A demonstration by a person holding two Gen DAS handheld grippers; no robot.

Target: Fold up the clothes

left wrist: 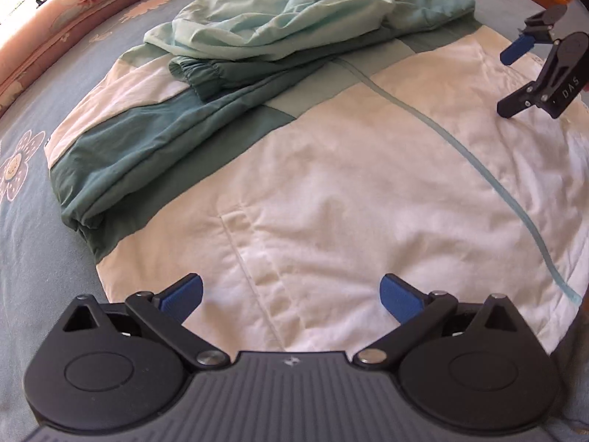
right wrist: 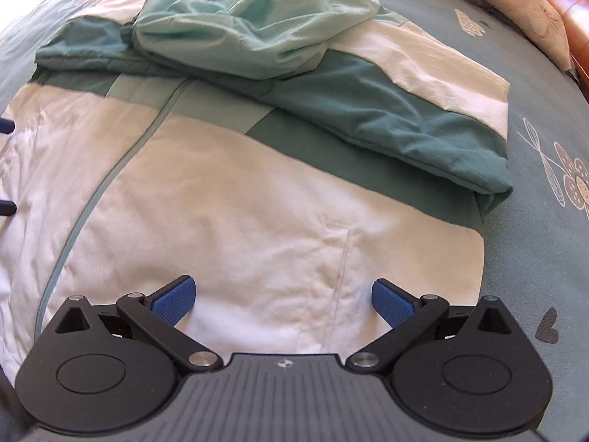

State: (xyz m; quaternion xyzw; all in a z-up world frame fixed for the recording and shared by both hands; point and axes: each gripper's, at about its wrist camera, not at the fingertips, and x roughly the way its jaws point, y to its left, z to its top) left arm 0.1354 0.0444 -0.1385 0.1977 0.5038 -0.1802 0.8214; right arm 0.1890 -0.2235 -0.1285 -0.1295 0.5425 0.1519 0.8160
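So the jacket (left wrist: 331, 191) is lying flat on the bed (left wrist: 33, 243), zipper side up, taking up most of the middle of it. It's white on the lower body with dark green and pale mint blocks across the chest. Both sleeves are folded in across the chest, and the mint hood (left wrist: 279, 22) is sitting bunched up on top of them toward the far edge of the bed. The zipper (left wrist: 478, 162) is running down the front.

The left hand-held gripper (left wrist: 291, 294) is hanging over the white hem area with its jaws spread wide, pinching nothing. The right hand-held gripper (right wrist: 283, 296) is doing the same over the other half of the hem near a pocket seam, jaws spread and empty too.

The bedspread is blue-grey with flower prints (right wrist: 574, 180), and a wooden headboard (right wrist: 567, 7) is peeking in at the far corner.
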